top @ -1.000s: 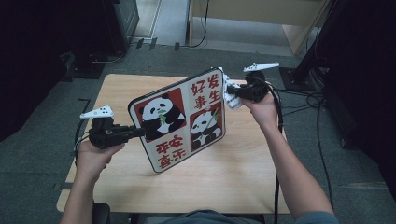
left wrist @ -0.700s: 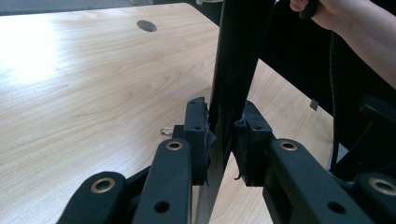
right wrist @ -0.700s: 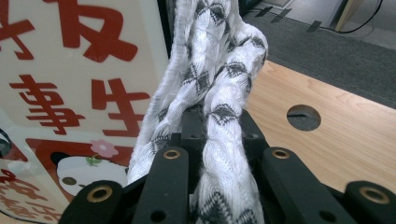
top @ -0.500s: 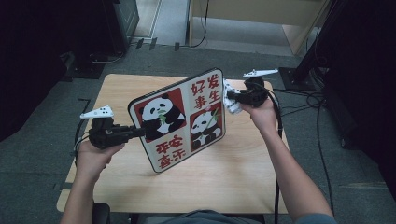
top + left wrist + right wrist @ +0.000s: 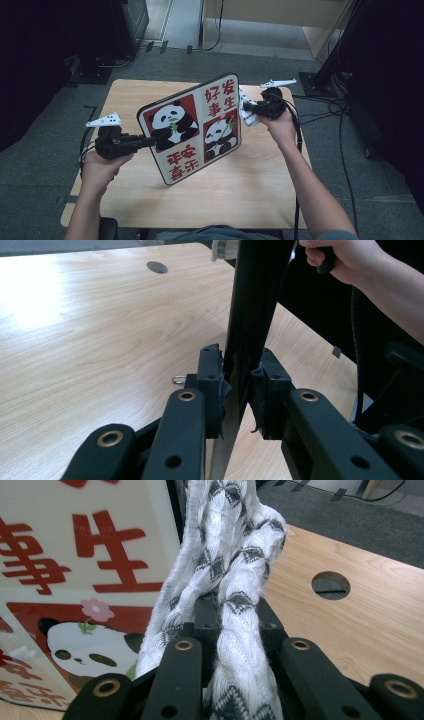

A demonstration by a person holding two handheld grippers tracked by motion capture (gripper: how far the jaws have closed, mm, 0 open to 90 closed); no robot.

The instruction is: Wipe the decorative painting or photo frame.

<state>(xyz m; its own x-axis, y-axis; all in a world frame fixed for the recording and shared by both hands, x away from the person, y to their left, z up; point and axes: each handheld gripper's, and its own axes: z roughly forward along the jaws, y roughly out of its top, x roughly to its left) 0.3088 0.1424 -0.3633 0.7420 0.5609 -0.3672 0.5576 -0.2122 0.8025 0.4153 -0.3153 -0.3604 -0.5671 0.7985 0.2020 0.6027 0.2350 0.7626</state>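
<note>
A panda picture board [image 5: 192, 127] with red characters is held tilted above the wooden table [image 5: 260, 195]. My left gripper [image 5: 152, 140] is shut on the board's left edge; in the left gripper view its pads [image 5: 212, 385] clamp the thin board [image 5: 250, 315] edge-on. My right gripper [image 5: 248, 108] is shut on a white and grey patterned cloth [image 5: 246, 111], which lies against the board's right edge. In the right gripper view the cloth [image 5: 225, 570] bunches up between the jaws, beside the board [image 5: 75, 555].
The table has a round cable hole [image 5: 330, 585] near its far side. Dark floor surrounds it, with cables [image 5: 325, 107] at the right and dark furniture [image 5: 100, 30] at the back left.
The right gripper with the cloth has shifted slightly along the board's right edge. The board and left gripper stay as they were.
</note>
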